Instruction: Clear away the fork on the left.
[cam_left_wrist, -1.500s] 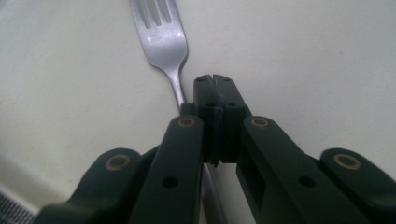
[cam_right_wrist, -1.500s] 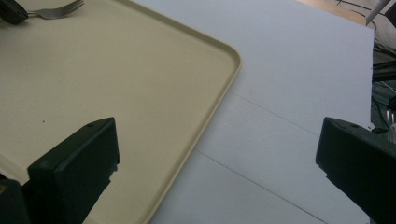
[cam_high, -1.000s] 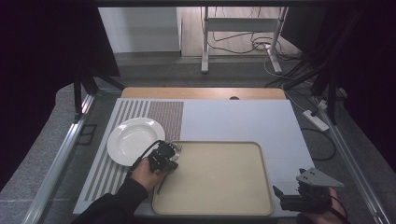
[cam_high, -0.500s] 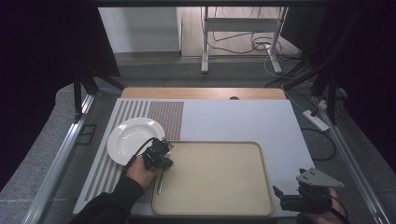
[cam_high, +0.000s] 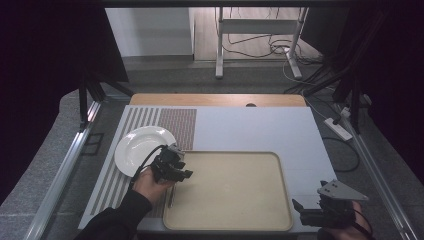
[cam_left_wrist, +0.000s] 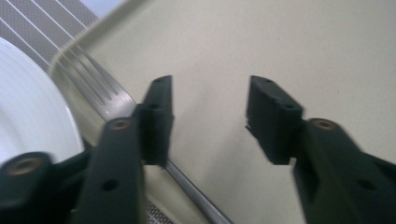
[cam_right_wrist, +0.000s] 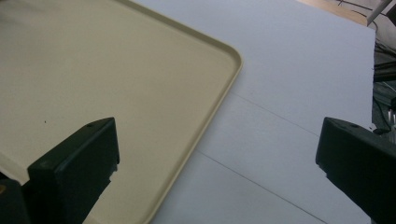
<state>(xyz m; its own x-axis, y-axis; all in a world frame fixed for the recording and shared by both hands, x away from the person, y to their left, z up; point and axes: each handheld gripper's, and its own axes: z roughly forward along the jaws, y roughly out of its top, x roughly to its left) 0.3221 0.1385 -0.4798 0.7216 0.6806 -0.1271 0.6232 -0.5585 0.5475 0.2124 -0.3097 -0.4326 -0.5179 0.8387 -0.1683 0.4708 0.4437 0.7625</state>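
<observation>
Beige tray (cam_high: 235, 192) lay at the near edge of the white worktop (cam_high: 260, 127), about midway along it, nothing on its floor. White plate (cam_high: 142, 147) sat just off the tray's far-left corner, on the striped mat (cam_high: 150, 120) covering the worktop's left side. A metal fork (cam_left_wrist: 105, 91) lay along the tray's left rim, tines pointing toward the far edge, handle running back toward the near edge between tray and mat; in the left gripper view the tines rested against the rim beside the plate. Left gripper (cam_high: 172, 167) was held low over the tray's left edge, person's hand (cam_high: 150, 182) behind it; its jaws stood apart with bare tray between them, the fork's neck passing under one jaw, contact could not be made out. Right gripper (cam_high: 320, 212) was at the near-right corner of the worktop, off the tray, grey three-cornered plate (cam_high: 342, 190) on top. In the right gripper view its jaws were spread wide, holding nothing, the tray's far-right corner (cam_right_wrist: 231, 58) and bare worktop ahead.
</observation>
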